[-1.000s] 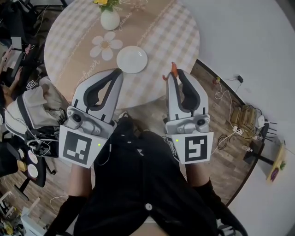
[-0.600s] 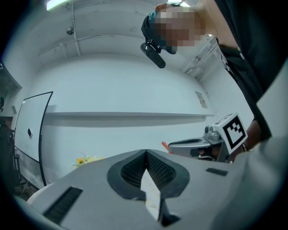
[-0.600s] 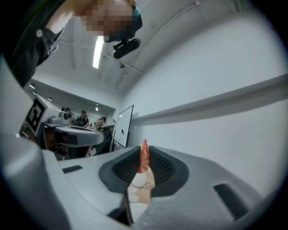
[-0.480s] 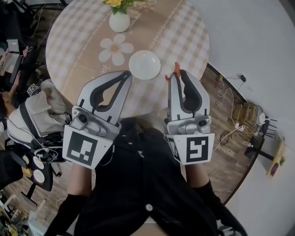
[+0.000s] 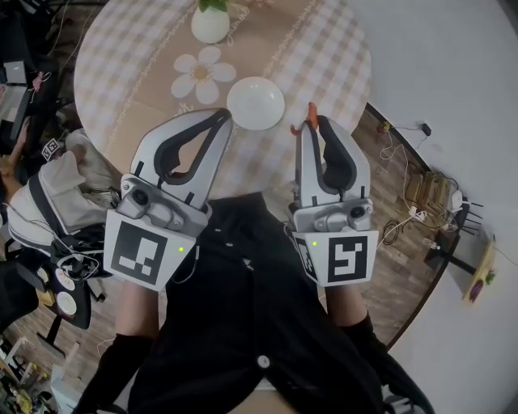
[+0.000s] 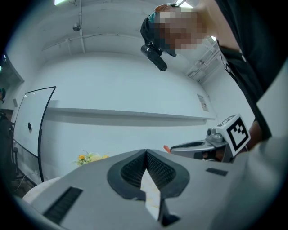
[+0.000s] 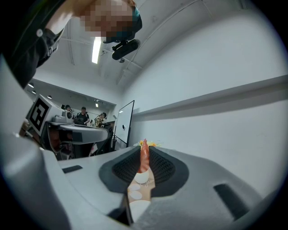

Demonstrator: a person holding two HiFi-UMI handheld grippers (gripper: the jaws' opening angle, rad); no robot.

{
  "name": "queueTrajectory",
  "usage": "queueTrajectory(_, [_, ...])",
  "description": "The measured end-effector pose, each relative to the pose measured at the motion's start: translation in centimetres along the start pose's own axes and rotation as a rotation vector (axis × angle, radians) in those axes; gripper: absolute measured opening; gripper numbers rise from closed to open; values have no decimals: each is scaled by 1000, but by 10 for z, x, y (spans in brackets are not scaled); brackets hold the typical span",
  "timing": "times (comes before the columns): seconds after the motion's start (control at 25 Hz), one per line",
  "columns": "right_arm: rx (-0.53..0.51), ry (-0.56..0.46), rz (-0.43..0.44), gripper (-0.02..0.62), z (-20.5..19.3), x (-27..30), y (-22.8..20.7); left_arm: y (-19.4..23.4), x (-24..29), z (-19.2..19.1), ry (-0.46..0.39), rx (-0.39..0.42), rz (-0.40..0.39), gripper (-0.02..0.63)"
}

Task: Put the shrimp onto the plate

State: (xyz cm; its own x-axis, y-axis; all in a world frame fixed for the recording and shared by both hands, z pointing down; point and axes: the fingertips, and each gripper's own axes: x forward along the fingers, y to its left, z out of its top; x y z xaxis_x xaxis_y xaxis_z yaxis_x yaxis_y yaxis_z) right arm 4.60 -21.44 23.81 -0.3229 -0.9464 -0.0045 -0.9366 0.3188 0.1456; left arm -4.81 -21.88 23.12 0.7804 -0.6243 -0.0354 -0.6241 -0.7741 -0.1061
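The grey left gripper (image 5: 220, 121) has its fingers clenched together on nothing, above the near edge of the round desk (image 5: 324, 57) in its beige checked cloth. Beside it, the grey right gripper (image 5: 310, 128) grasps the small orange shrimp (image 5: 311, 113), whose end pokes past the fingers. Just beyond, between the two, sits the round white plate (image 5: 256, 103). Farther off stands a white vase (image 5: 210, 24).

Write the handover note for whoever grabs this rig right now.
Left gripper: shut, empty, near the table's front edge.
Right gripper: shut on the shrimp, its end poking past the tips.
Plate: on the table, bare, between the two grippers' tips in the head view.
Done: shrimp picked up.
Left: carry it over the plate, open the right gripper.
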Motion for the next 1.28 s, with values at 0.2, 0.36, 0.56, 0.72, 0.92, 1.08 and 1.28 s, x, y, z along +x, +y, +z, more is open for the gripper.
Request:
queueTrajectory(0.2, [-7,-5,30,48,0,4,-2,3,3,-1,2,-16,29,2])
queueTrajectory(0.36, [-16,-8,48,48,0,9,-7,8,6,-1,-4,-48,59,2])
queueTrajectory(0.56, [-21,-12,74,48,0,12,-10,12,7,0,-9,-58,94,2])
queueTrajectory(0.72, [-16,-9,89,48,-2,15,-11,12,9,0,-6,-53,110,2])
queueTrajectory(0.92, [-15,-4,95,48,-5,20,-16,12,12,-2,4,-56,120,2])
queueTrajectory(1.08, [-3,-2,90,48,-11,23,-22,11,11,-4,10,-53,129,2])
queueTrajectory(1.28, [1,12,110,48,-20,29,-21,11,12,-5,18,-41,141,2])
